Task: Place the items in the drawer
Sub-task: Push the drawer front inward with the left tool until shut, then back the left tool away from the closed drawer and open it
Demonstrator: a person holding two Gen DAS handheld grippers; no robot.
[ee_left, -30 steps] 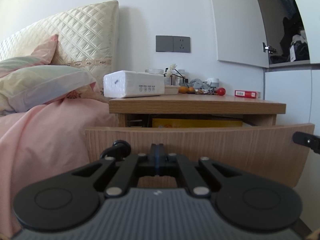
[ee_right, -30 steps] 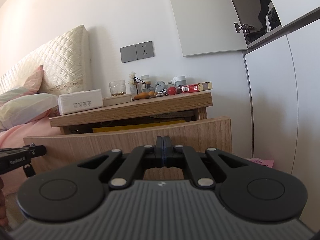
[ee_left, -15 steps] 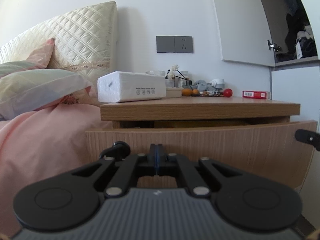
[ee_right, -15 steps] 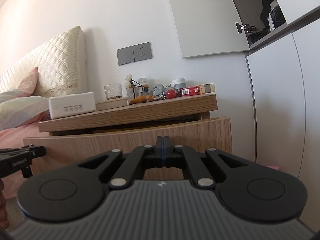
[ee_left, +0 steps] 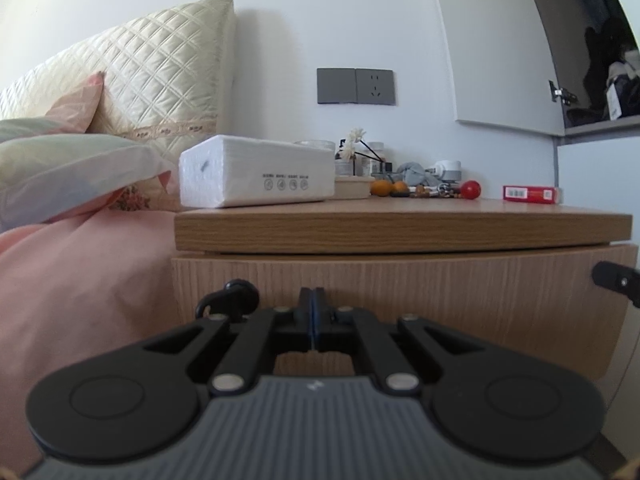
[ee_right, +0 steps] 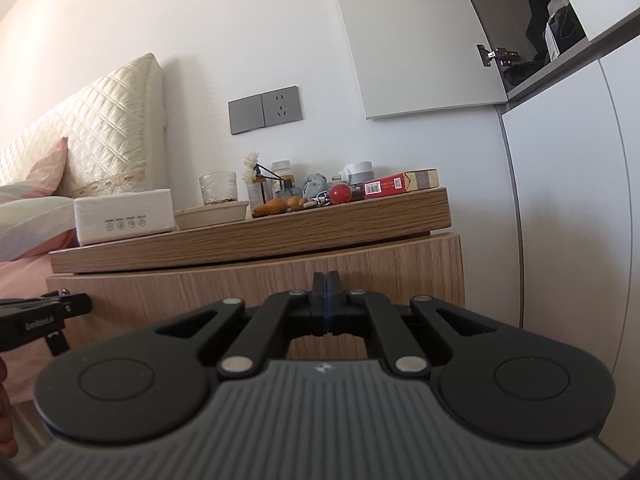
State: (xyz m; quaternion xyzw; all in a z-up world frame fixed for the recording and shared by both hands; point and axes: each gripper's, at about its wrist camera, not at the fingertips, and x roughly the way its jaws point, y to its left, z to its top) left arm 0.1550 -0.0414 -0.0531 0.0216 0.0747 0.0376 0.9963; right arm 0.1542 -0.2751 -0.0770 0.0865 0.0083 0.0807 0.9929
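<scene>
Now drawer front flush (contents hidden), 2 grippers' fingers pressed together.

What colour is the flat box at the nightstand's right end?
The flat box is red with a gold end, clearest in the right wrist view.

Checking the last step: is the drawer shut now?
Shut: the drawer front sits right under the nightstand top, with no gap showing inside.

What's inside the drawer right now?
Nothing inside shows. The drawer sits shut under the nightstand top, so its wooden front hides whatever is in it.
</scene>
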